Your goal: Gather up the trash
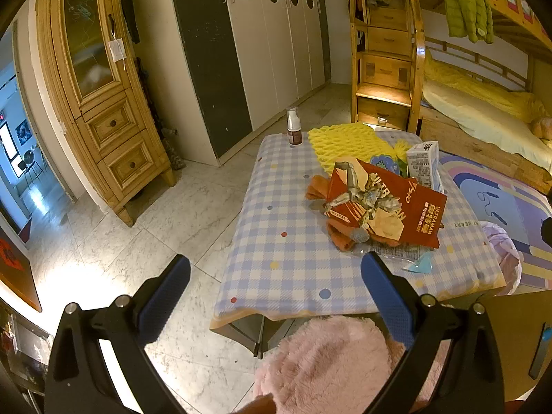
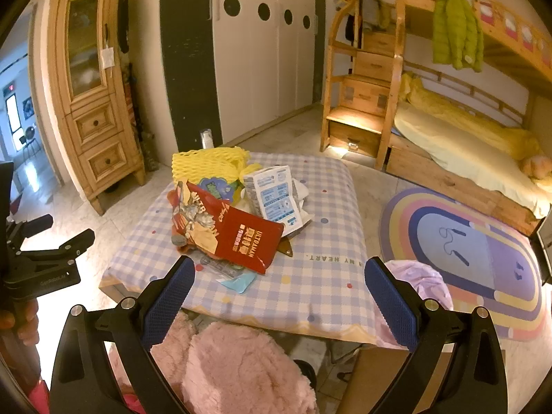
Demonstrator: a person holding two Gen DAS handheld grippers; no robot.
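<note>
Grippers left [image 1: 276, 276] and right [image 2: 276, 272] both spread, empty | red packet [image 2: 238, 234] on table [image 2: 310, 296] (amid litter)

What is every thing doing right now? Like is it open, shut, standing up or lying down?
left gripper: open, holding nothing.
right gripper: open, holding nothing.
red snack bag: lying crumpled on top of the pile.
white carton: leaning, tilted.
yellow foam net: lying flat.
pump bottle: standing upright, cap on.
wardrobe doors: shut.
wooden cabinet: door and drawers shut.
green jacket: hanging from the bunk rail.
</note>
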